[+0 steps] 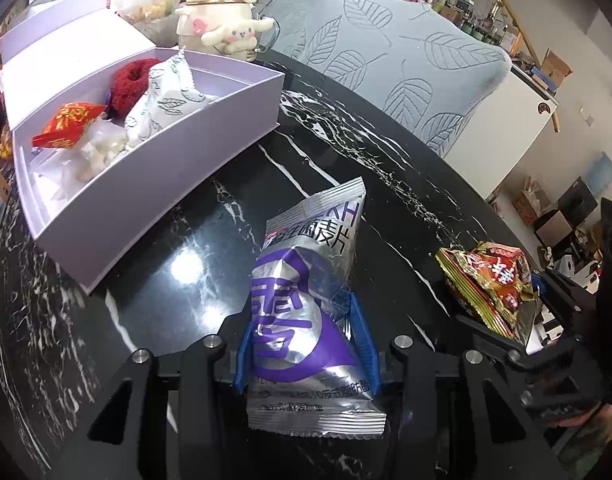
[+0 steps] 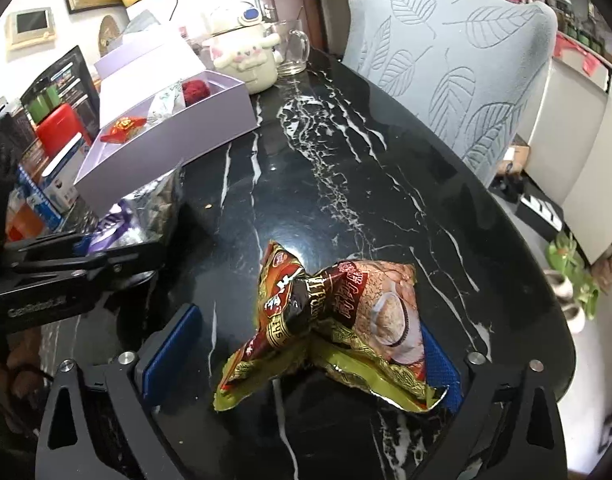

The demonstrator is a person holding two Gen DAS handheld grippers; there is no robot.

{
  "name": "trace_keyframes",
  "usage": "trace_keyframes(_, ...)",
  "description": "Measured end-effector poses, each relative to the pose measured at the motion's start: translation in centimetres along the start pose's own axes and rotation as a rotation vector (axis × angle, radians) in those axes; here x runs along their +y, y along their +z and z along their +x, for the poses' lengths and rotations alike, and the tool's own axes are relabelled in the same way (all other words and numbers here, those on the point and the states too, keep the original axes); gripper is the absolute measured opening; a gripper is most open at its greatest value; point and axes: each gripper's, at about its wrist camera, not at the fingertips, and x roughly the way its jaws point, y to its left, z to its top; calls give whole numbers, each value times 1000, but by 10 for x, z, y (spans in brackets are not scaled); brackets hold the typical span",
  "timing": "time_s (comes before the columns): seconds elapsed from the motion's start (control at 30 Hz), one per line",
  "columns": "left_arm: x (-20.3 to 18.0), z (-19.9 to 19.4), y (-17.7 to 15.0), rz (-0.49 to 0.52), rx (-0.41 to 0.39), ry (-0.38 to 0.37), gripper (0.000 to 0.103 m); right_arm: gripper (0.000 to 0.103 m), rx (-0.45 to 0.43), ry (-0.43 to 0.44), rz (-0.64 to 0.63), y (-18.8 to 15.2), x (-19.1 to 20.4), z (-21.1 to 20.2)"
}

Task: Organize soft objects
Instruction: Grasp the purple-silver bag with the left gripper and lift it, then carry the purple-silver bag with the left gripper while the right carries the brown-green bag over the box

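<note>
Gold snack packet lies between the open right tool.

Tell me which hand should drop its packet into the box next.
Left. Its gripper already pinches the silver packet beside the purple box; the right gripper stands open around the gold packet, farther away.

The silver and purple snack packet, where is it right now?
In the left wrist view the silver and purple packet sits low at centre, pinched between the left gripper fingers on the black marble table, with the lavender box to its upper left.
</note>
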Motion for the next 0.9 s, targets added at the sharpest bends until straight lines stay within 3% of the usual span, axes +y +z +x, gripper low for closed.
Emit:
trace_keyframes(0.03,0,-1,0,-2,-4,1,42,83,0,-18,-14,0,1,0)
trace_keyframes(0.1,1,-5,-2,-10,-13,0,42,69,-2,-56,-35,1,2,-1)
trace_keyframes(0.23,7,-11,-8,-25,-28,-1,42,54,-1,-84,-22,2,1,-2)
trace_keyframes(0.4,15,-17,-14,-48,-34,-4,42,49,-9,-55,-4,-1,3,-6)
trace_keyframes(0.9,21,-50,-27,-64,-105,-30,42,49,-62,-9,-60,-8,35,-32)
